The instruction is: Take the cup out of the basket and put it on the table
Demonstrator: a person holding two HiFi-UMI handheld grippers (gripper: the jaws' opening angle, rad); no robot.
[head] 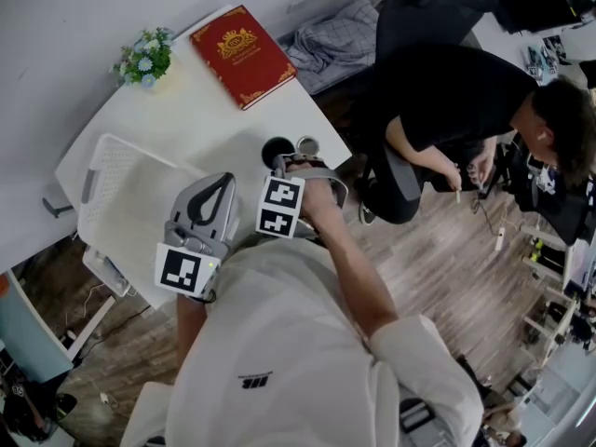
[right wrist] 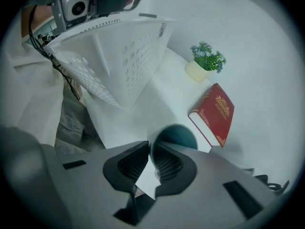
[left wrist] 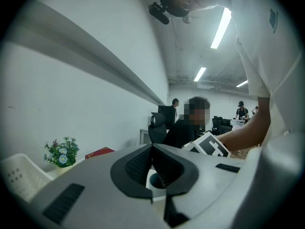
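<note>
We find the cup [right wrist: 178, 133] already out of the basket [right wrist: 124, 56]. It is low over the bare table [right wrist: 157, 104], to the right of the basket and nearer us than the red book [right wrist: 217, 113]. The right gripper [right wrist: 150, 144] has its jaws clamped on the cup's wall, one inside the mouth and one outside. We take this for a rim pinch, chosen so the cup hangs upright and can go straight down. We cannot tell whether its base touches the table. The left gripper [left wrist: 151, 147] has its jaws pressed together on nothing. In the head view it hovers over the basket's near side, probably parked there to keep clear of the working hand. We judge the task close to its end: what is left is to settle the cup flat and let go. The spot lies near the table's edge, so a careless release could tip the cup off.
</note>
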